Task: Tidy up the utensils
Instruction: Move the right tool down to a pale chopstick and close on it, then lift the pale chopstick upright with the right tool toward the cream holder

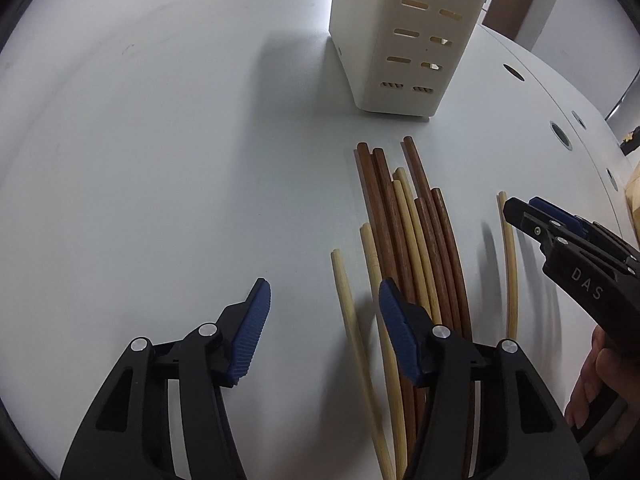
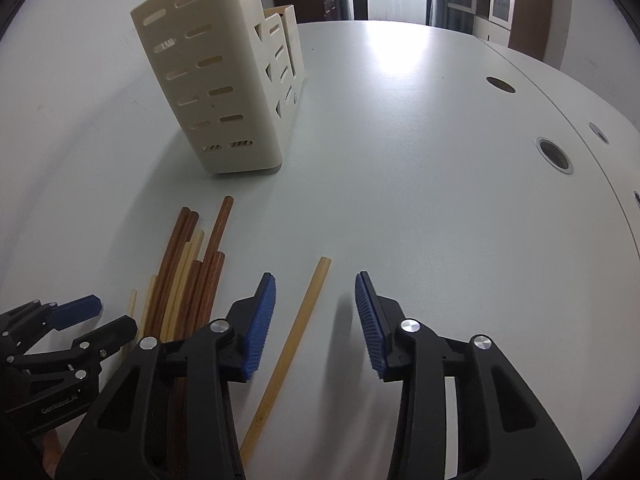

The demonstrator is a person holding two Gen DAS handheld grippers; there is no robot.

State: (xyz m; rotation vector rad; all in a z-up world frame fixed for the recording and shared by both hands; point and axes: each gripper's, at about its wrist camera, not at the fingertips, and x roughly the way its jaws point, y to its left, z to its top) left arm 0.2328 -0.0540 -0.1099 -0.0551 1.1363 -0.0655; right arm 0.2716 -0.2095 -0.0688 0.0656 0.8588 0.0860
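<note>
- My left gripper, black with ribbed blue pads, hangs released over the pale grey worktop; a single pale cream chopstick lies in the gap between its jaws, and neither pad touches it.
- The right-hand pad of that gripper sits in front of the bundle of dark brown and cream chopsticks, which lie side by side on the worktop, their ends pointing toward the holder.
- My right gripper is also unclenched, jaws parted, with a lone tan chopstick lying on the worktop between them, nearer the left pad; the pads are clear of it.
- In the left wrist view that same lone chopstick lies a little apart from the bundle, on the side toward the worktop's edge with the round cable holes.
- The cream plastic utensil holder with slotted walls stands upright on the worktop beyond the chopsticks, well apart from both grippers; its stepped compartments run back away from me.
- In the right wrist view the bundle lies between the holder and my left gripper.
- A hand grips the handle of the right gripper at the edge of the left wrist view.
</note>
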